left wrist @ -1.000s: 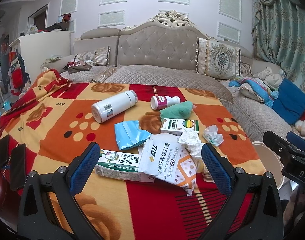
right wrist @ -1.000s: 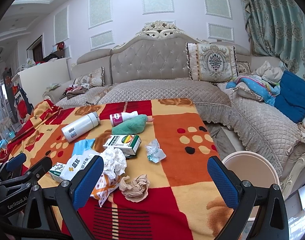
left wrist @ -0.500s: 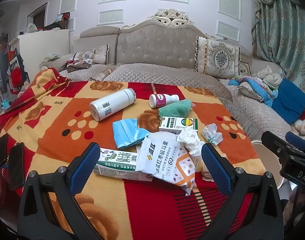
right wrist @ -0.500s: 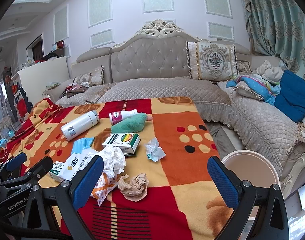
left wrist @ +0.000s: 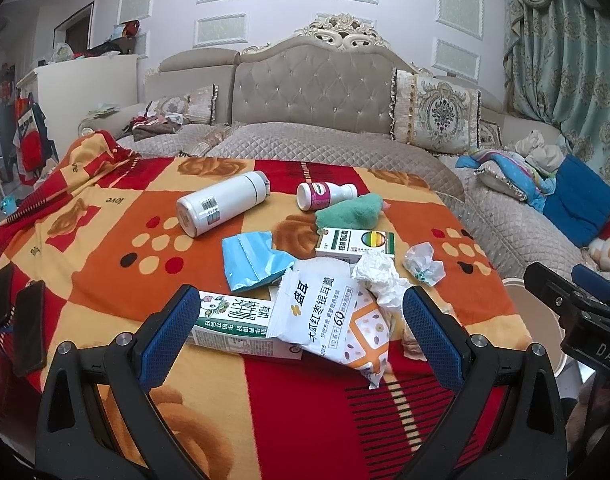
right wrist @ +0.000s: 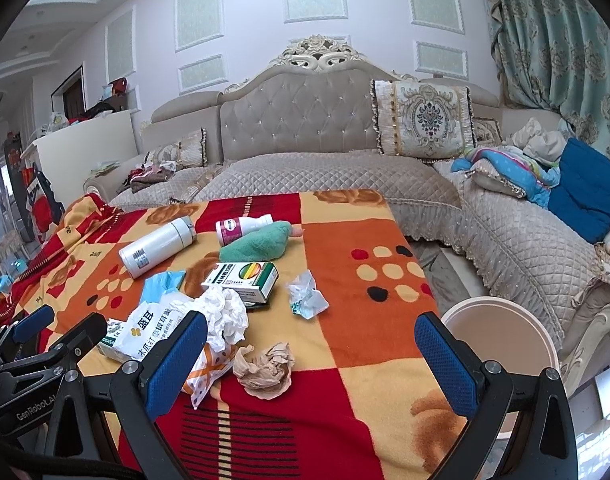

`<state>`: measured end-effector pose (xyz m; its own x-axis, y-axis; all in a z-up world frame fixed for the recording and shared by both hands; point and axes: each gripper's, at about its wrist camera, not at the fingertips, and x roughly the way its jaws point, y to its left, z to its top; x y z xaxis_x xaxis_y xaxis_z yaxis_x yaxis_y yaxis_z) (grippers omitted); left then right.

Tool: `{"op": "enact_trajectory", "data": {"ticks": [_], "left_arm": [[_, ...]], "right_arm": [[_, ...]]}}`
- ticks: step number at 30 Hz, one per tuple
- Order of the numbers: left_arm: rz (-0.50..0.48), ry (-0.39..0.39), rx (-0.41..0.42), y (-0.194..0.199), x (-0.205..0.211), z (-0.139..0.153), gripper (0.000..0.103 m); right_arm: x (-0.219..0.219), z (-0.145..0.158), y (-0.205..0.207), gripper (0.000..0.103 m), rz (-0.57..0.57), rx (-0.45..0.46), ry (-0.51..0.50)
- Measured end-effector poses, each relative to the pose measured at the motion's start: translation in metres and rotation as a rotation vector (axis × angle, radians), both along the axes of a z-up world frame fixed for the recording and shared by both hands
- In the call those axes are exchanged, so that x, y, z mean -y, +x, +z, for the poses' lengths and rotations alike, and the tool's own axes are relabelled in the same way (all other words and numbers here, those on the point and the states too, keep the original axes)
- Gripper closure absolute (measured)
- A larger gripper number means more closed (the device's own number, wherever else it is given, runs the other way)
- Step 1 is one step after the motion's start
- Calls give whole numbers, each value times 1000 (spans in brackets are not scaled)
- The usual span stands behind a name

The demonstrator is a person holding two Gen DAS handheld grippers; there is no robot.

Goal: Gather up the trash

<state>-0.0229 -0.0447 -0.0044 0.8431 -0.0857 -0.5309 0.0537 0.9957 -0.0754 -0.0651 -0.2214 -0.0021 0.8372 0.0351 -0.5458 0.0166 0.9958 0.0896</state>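
Observation:
Trash lies on a red, orange and yellow blanket [left wrist: 105, 248]: a white snack bag [left wrist: 329, 316], a milk carton [left wrist: 233, 324], a torn blue wrapper [left wrist: 251, 258], crumpled white tissue [left wrist: 379, 276], a small wrapper [left wrist: 423, 264] and a green-white box [left wrist: 357, 242]. A brown paper wad [right wrist: 267, 366] lies near the front edge. My left gripper [left wrist: 301, 336] is open, just in front of the carton and bag. My right gripper [right wrist: 311, 360] is open, with the brown wad between its fingers' line of sight. A beige bin [right wrist: 499, 336] stands at the right of the table.
A white flask [left wrist: 221, 208], a small pink-labelled bottle [left wrist: 325, 196] and a green cloth [left wrist: 351, 212] lie further back. Two phones [left wrist: 27, 332] lie at the blanket's left edge. A quilted sofa [right wrist: 325, 176] with cushions wraps the back and right.
Both grippers have crept slightly forward toward the trash pile. Both stay open and nothing on the blanket has moved.

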Motion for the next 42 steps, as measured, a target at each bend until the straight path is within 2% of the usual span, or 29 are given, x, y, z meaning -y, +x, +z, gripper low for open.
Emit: {"op": "enact_trajectory", "data": {"ticks": [11, 27, 42], "left_arm": [[6, -3, -21, 3, -3, -6, 2], [7, -8, -61, 14, -10, -13, 2], [13, 0, -109, 25, -13, -26, 2]], "right_arm": [[6, -7, 4, 0, 7, -34, 35], [5, -19, 11, 0, 24, -85, 20], [-6, -46, 26, 0, 99, -193, -7]]}}
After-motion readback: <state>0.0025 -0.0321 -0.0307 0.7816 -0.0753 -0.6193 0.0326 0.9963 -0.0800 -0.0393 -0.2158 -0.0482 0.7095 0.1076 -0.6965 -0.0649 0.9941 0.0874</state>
